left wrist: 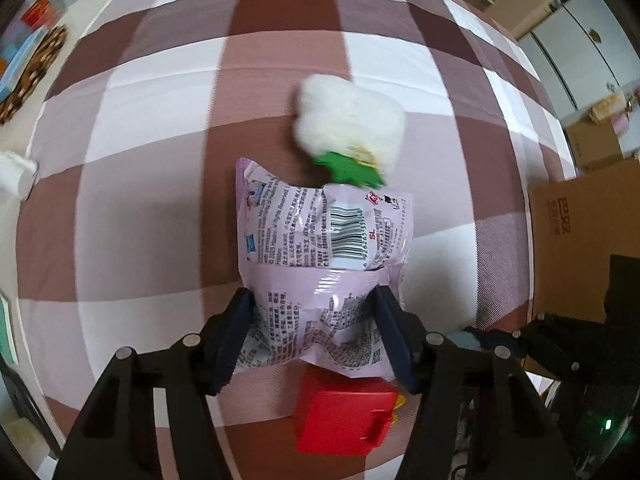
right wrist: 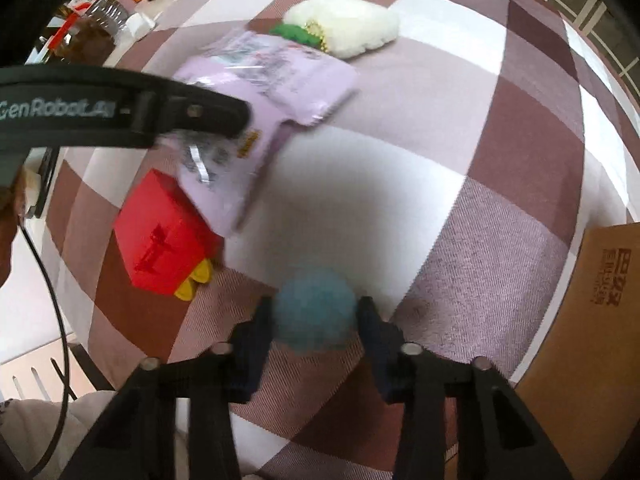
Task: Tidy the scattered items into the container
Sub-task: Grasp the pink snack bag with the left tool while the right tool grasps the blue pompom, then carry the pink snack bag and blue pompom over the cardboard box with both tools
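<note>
Two grippers clamp items: left gripper [left wrist: 316,336] the lilac snack packet [left wrist: 324,264], right gripper [right wrist: 316,340] a blue pompom [right wrist: 316,308], cardboard box [right wrist: 608,304] at three o'clock.

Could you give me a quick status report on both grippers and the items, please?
Left gripper astride the lilac packet. Right gripper shut on the blue pom-pom. Red box and white plush still out; cardboard box unobstructed.

Checked cloth [left wrist: 160,200] under packet [left wrist: 324,240], toys
</note>
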Demonstrator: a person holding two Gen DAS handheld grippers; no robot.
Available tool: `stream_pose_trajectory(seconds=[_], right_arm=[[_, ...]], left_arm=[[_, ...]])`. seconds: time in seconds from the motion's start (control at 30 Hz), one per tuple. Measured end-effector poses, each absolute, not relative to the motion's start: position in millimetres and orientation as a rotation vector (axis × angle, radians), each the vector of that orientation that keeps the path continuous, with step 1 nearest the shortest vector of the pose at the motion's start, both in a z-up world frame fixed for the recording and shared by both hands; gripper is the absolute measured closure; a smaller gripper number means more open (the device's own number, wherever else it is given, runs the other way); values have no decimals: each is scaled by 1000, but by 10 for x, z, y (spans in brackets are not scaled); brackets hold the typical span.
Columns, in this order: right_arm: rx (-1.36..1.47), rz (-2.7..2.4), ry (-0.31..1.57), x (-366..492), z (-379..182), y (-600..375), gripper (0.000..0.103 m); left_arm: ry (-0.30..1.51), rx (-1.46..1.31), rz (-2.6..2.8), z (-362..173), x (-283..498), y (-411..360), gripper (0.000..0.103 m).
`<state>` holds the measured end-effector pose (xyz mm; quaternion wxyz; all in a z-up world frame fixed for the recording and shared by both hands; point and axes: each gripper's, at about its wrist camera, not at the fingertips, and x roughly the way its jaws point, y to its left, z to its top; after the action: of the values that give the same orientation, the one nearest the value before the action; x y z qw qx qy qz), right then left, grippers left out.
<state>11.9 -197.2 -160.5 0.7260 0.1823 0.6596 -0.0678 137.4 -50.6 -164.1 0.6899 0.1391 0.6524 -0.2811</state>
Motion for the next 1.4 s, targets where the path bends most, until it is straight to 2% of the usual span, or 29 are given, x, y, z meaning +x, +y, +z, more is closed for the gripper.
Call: stream_pose_trajectory(seconds=[0.27,0.73,1.07,1.4], right_arm=[[529,-202,1379,-27,-1264,-2264,77],[537,-226,1227,-178,-593,-2464,77],[565,-260,1098,-483,-53,-2591,77],[584,-315,1007,-853,275,-2822,77]], left_arm=[[1432,249,-601,-1469,1502,-286,44],[1325,225,-649,-848,1406,-298,44],[1206,289,-724,-121,1128,-664,44],[1128,374,-816,338,748,-1213,44]])
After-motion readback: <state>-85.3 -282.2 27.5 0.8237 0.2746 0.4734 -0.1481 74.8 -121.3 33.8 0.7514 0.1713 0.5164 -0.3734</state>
